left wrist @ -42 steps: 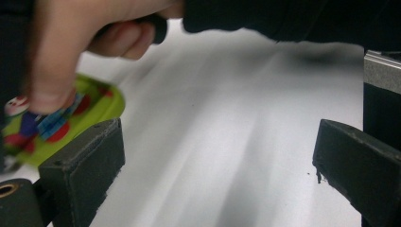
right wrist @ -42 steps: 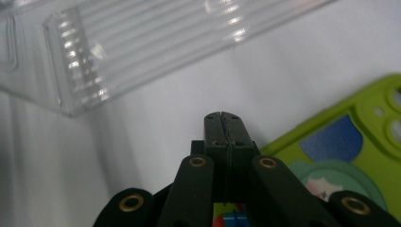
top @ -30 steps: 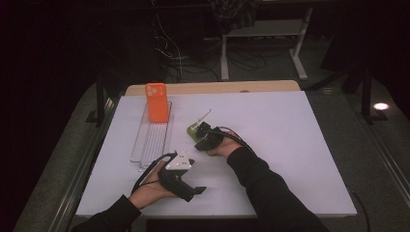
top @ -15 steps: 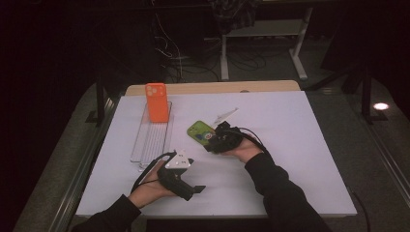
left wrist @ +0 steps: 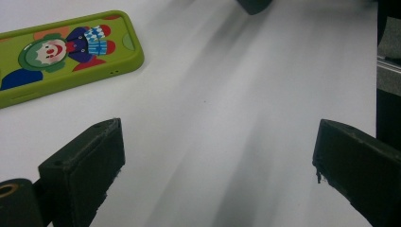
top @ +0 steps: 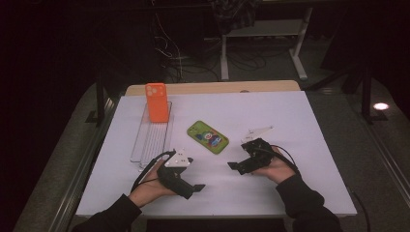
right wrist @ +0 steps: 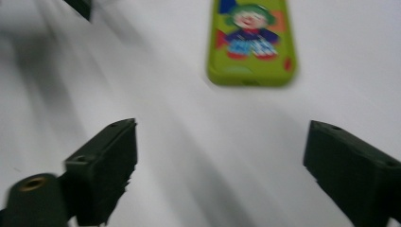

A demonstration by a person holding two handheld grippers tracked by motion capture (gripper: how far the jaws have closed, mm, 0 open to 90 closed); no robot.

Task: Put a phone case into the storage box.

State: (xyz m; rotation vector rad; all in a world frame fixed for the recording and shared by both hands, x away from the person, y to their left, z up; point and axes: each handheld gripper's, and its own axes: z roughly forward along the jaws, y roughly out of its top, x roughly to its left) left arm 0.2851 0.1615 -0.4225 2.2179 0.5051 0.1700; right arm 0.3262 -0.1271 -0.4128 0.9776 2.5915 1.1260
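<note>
With my right gripper (top: pixel 236 166) released, jaws just opened and empty, the green phone case (top: pixel 208 137) lies flat mid-table (top: pixel 290 121), so I should withdraw level without nudging it.

Dim lab, white-topped table (top: pixel 270 121), tangled floor cables (top: pixel 193 63)

Black sleeves on both my arms. My left gripper (top: pixel 199 186) and right gripper (top: pixel 233 166) are chunky matte black, blocky jaws, grey three-cornered plates on top, thin black cables looping off.
</note>
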